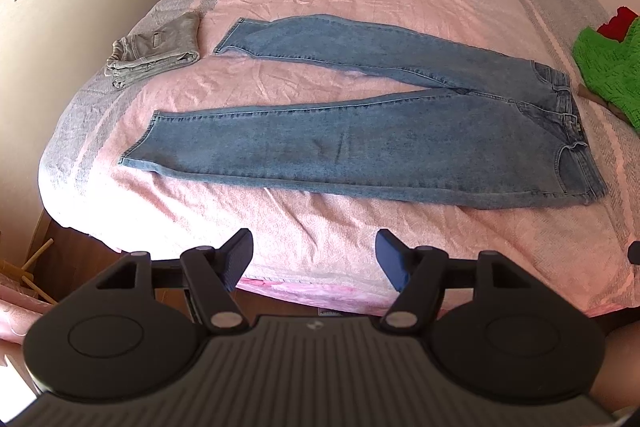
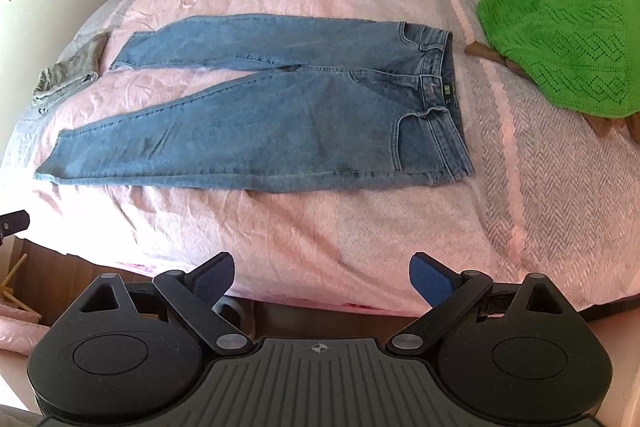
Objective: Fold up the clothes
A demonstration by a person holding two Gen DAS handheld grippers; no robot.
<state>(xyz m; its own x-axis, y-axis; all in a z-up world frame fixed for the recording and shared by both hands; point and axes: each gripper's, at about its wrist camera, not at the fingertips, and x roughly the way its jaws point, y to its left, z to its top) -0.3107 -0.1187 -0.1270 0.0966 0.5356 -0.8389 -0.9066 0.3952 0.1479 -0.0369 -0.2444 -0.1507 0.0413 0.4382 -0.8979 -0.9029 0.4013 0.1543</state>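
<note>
Left claw (image 1: 314, 259): blue-padded jaws spread wide, holding nothing, hovering off the near edge of the bed.
Right claw (image 2: 322, 281): likewise wide and empty.
Pink quilted bed (image 2: 320, 227): soft, wrinkled, will give under pressure.
Blue denim jeans (image 1: 360, 143): flat mid-bed, legs splayed left, waistband right.
Handling: probably heavy, fairly stiff, not slippery.
Hold: waistband corners or hems, judged best.
Folded grey garment (image 1: 156, 47): far left.
Green knitted garment (image 2: 568, 39): right, unfolded.

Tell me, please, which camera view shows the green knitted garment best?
The right wrist view: the green knitted garment lies large on the bed, its lace pattern clear, beyond the jeans' waistband. The left wrist view catches only a cropped part of it at the right edge.
</note>
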